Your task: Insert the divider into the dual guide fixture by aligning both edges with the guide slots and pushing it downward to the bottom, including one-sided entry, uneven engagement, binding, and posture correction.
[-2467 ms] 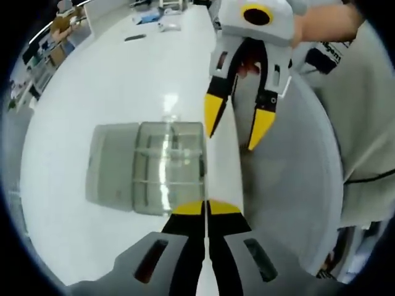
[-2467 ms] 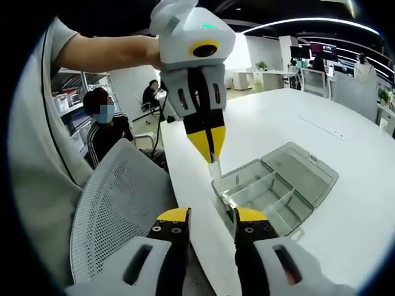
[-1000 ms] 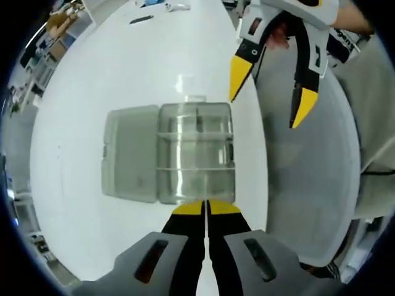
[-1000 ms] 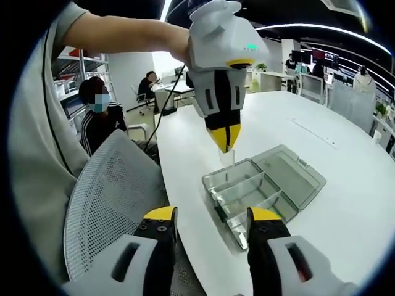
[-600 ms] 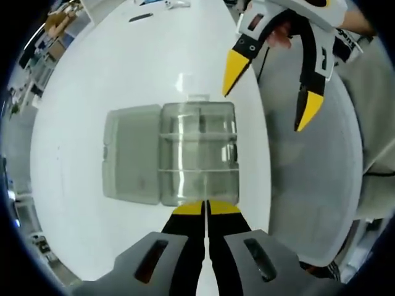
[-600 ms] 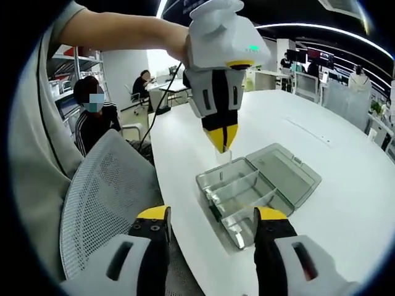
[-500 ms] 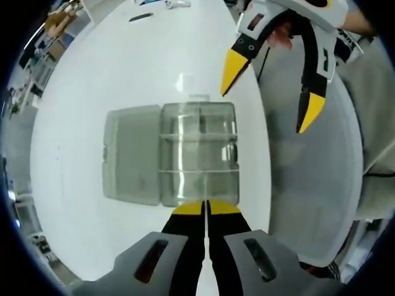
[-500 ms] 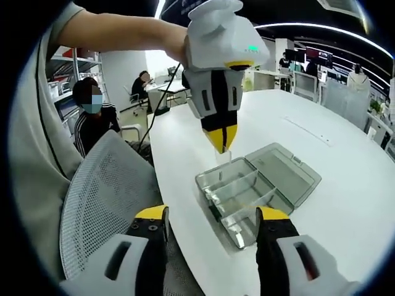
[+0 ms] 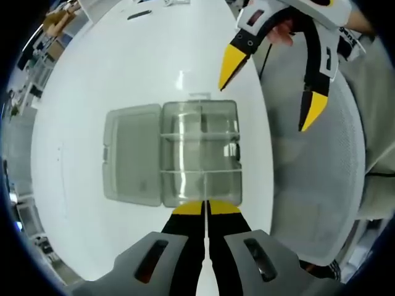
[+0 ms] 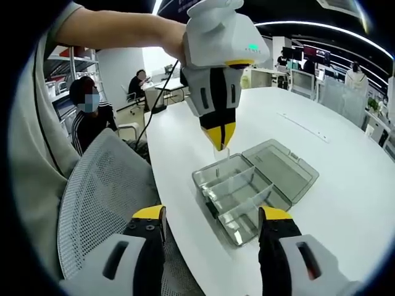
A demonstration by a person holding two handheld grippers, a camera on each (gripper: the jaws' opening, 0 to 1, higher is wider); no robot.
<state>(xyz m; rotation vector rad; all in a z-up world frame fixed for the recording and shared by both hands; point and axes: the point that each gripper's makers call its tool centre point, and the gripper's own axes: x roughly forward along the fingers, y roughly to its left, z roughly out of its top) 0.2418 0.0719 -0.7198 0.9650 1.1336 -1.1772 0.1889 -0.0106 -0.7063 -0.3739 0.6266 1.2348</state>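
Holding the thin clear plastic divider point(image 10: 221, 153) clamped, the left gripper point(image 10: 219, 143) is hovering over the clear compartmented plastic box point(image 10: 237, 191); the right gripper point(image 10: 211, 217) is standing wide apart; next, align both edges.

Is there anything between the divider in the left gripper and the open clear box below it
Nothing visible. In the right gripper view the left gripper holds the clear divider just above the near end of the open box, with only air between them. The right gripper hangs open, off to the side over the chair.
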